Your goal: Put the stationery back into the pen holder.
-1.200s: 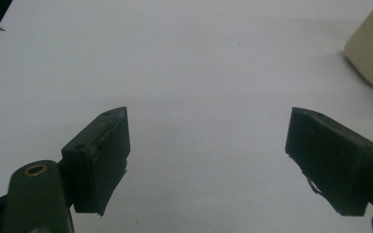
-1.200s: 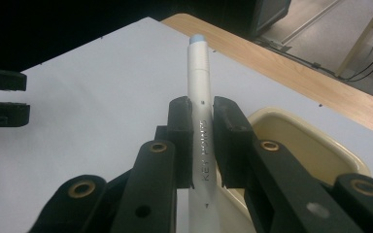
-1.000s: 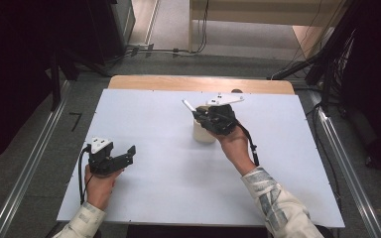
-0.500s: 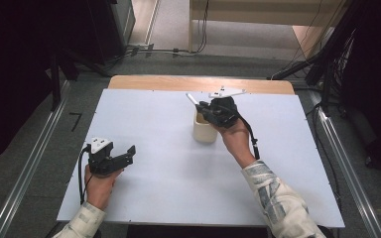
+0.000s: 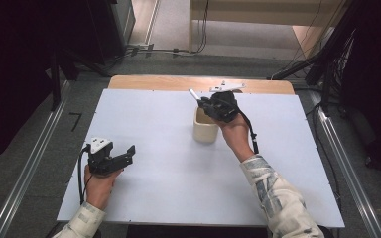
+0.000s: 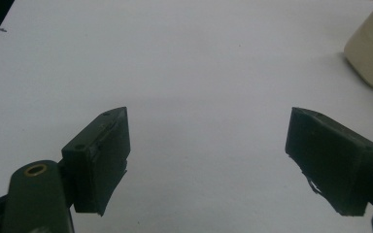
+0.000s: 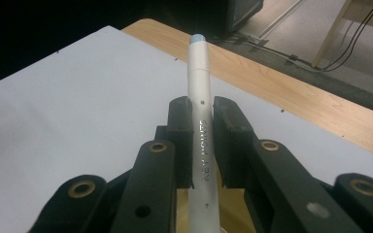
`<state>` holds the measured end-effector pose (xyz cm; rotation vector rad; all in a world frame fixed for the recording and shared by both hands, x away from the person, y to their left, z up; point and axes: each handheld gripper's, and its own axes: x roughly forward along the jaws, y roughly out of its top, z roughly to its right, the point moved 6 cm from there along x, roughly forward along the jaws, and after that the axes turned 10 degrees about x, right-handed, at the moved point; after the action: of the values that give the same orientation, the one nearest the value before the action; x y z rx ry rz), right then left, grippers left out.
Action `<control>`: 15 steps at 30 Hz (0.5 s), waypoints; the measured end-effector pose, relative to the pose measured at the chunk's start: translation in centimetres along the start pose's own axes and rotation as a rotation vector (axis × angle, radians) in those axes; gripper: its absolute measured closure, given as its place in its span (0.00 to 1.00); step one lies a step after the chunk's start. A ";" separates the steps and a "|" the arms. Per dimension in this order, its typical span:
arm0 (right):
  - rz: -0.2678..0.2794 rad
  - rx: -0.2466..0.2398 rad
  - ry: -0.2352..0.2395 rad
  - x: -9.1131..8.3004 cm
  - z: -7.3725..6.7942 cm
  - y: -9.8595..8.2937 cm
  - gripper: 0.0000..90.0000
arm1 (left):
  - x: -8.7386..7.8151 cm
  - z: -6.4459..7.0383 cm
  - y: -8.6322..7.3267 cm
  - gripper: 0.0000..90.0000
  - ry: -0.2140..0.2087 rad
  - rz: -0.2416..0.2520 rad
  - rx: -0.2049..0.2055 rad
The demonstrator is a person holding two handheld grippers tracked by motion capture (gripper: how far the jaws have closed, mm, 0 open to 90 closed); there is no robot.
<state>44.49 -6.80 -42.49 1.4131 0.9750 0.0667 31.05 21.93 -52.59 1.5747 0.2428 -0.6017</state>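
The pen's (image 7: 200,116) lower end is hidden behind the right claw (image 7: 202,121); the frame edge cuts off the cream cup (image 6: 371,53).

On the white rectangular table top (image 5: 178,188) we find the cream cylindrical cup (image 5: 205,128) standing right of centre, toward the far edge. Our right gripper (image 5: 204,101) sits just above and behind the cup, with the slim white marker pen (image 7: 200,111) between its jaws. Our left gripper (image 5: 124,154) lies well apart, near the front left.
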 end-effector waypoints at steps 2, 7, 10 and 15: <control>0.001 0.002 -0.002 0.2 0.0 0.1 0.85 | 0.0 0.0 0.0 0.19 0.000 0.000 0.000; 0.005 0.003 -0.003 0.6 0.2 0.3 0.85 | 0.0 -0.1 0.0 0.19 0.001 0.003 -0.004; 0.011 -0.001 -0.005 0.7 0.4 0.5 0.85 | 0.0 -0.1 0.0 0.19 0.002 0.001 -0.004; 0.012 -0.001 -0.005 1.1 0.6 0.5 0.85 | 0.0 -0.1 0.0 0.19 0.000 0.002 -0.003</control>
<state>45.77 -6.51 -42.77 1.4179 0.9621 0.0728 31.06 22.02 -52.57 1.5717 0.2419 -0.5997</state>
